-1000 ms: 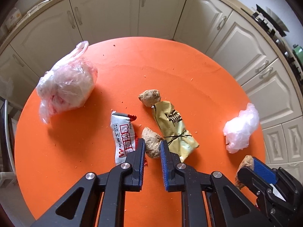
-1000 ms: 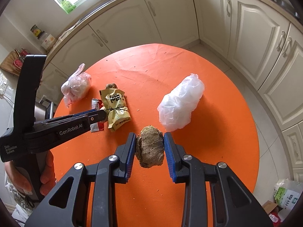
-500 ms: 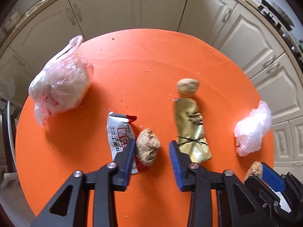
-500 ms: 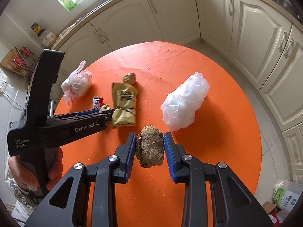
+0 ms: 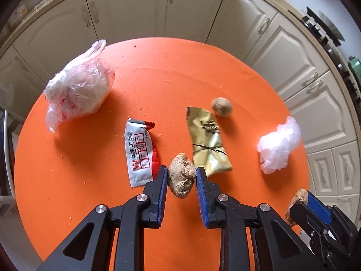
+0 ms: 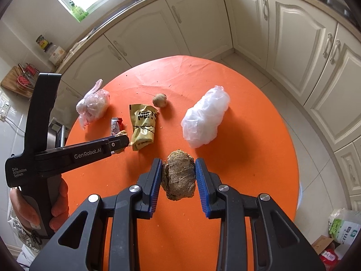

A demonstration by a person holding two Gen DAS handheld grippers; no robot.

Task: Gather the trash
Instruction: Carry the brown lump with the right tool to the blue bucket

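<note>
My left gripper (image 5: 181, 174) is shut on a brown ginger-like lump (image 5: 181, 178) just above the round orange table (image 5: 180, 67). My right gripper (image 6: 178, 169) is shut on a bigger brown lump (image 6: 178, 175) held over the table. A red and white sachet (image 5: 141, 151) lies left of the left gripper. A gold wrapper (image 5: 208, 143) lies to its right, with a small round brown lump (image 5: 221, 106) beyond it. The left gripper also shows in the right wrist view (image 6: 119, 143).
A tied clear bag with pinkish contents (image 5: 77, 94) lies at the table's far left. A crumpled white plastic bag (image 5: 278, 144) lies at the right, also seen in the right wrist view (image 6: 204, 116). Cream cabinets (image 5: 126, 11) ring the table. Bags lie on the floor (image 6: 340, 225).
My left gripper opened around the small brown lump, then shut on it and lifted it slightly. The gold wrapper and round lump shifted right. The right gripper kept holding its lump still.
</note>
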